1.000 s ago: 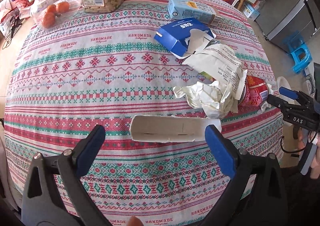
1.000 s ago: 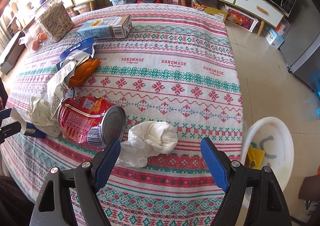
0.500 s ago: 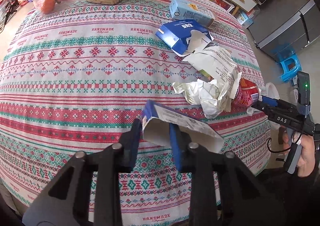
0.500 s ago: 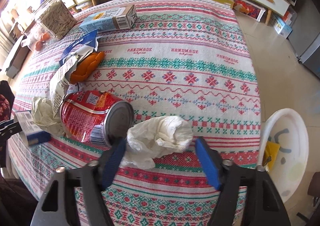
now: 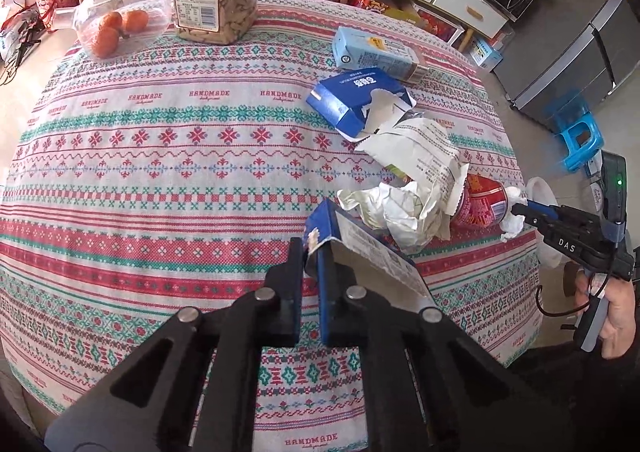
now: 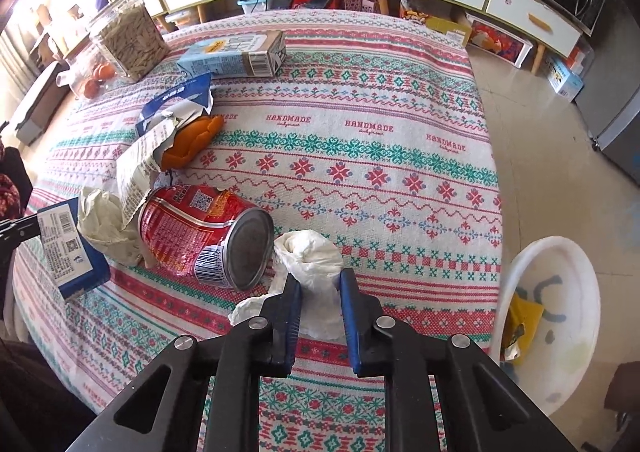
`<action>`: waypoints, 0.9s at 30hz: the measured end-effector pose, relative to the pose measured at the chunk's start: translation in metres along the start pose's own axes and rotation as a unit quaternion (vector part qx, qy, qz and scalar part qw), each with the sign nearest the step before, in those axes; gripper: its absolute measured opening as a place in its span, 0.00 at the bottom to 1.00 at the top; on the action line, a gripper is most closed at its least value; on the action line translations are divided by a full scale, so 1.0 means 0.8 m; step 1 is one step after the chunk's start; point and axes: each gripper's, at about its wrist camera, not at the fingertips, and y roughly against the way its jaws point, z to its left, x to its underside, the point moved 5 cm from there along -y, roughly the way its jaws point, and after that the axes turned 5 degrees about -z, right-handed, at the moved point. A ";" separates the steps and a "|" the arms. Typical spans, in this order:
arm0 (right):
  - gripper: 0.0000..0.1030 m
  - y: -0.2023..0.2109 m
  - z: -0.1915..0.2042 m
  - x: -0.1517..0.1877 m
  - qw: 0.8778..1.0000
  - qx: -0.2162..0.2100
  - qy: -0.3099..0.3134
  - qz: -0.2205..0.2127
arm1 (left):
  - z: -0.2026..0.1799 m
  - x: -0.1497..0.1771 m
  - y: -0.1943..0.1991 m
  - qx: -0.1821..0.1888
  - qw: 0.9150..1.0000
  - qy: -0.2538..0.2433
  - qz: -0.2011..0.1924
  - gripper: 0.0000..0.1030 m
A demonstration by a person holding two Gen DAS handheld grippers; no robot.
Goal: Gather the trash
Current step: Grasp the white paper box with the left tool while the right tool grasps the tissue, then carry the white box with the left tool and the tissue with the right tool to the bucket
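Both grippers are closing on rubbish at the near edge of the patterned tablecloth (image 5: 168,180). The left gripper (image 5: 310,264) is pinching a flattened blue carton (image 5: 360,248) at its end, the carton's long axis running away to the right, tilted clear of the cloth. The right gripper (image 6: 320,292) is squeezing a crumpled white tissue (image 6: 312,256) lying just beside the base of a toppled red can (image 6: 204,232). The white bin (image 6: 560,316), on the floor off the table's right side, is sitting nearer the right hand, so that load looks likely to go first; the remaining wrappers are piled between the two grippers.
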 end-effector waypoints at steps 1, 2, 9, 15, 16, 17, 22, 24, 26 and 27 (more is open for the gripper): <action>0.19 0.004 -0.004 0.000 1.000 -0.001 -0.003 -0.003 | -0.001 -0.003 0.001 0.001 1.000 0.000 -0.004 0.07; 0.19 0.008 -0.008 0.000 1.000 -0.001 -0.006 -0.007 | -0.002 -0.004 0.004 0.001 1.000 -0.001 -0.009 0.07; 0.19 0.030 -0.030 0.001 0.999 0.000 -0.027 -0.024 | -0.019 -0.015 0.018 0.014 0.999 -0.003 -0.031 0.07; 0.19 0.045 -0.049 0.008 0.999 0.005 -0.042 -0.033 | -0.052 -0.018 0.020 0.041 0.998 -0.018 -0.035 0.07; 0.19 0.047 -0.052 0.009 0.998 0.006 -0.045 -0.034 | -0.058 -0.018 0.020 0.045 0.998 -0.020 -0.035 0.07; 0.19 0.048 -0.055 0.010 0.998 0.007 -0.047 -0.035 | -0.064 -0.018 0.019 0.049 0.998 -0.023 -0.035 0.07; 0.19 0.059 -0.074 0.018 0.997 0.012 -0.058 -0.040 | -0.097 -0.021 0.016 0.061 0.997 -0.042 -0.035 0.07; 0.19 0.063 -0.082 0.022 0.997 0.013 -0.063 -0.041 | -0.112 -0.022 0.012 0.065 0.996 -0.050 -0.033 0.07; 0.19 0.067 -0.091 0.026 0.997 0.016 -0.068 -0.041 | -0.124 -0.022 0.008 0.068 0.996 -0.057 -0.031 0.07; 0.19 0.069 -0.096 0.029 0.996 0.017 -0.071 -0.042 | -0.131 -0.022 0.006 0.070 0.995 -0.061 -0.030 0.07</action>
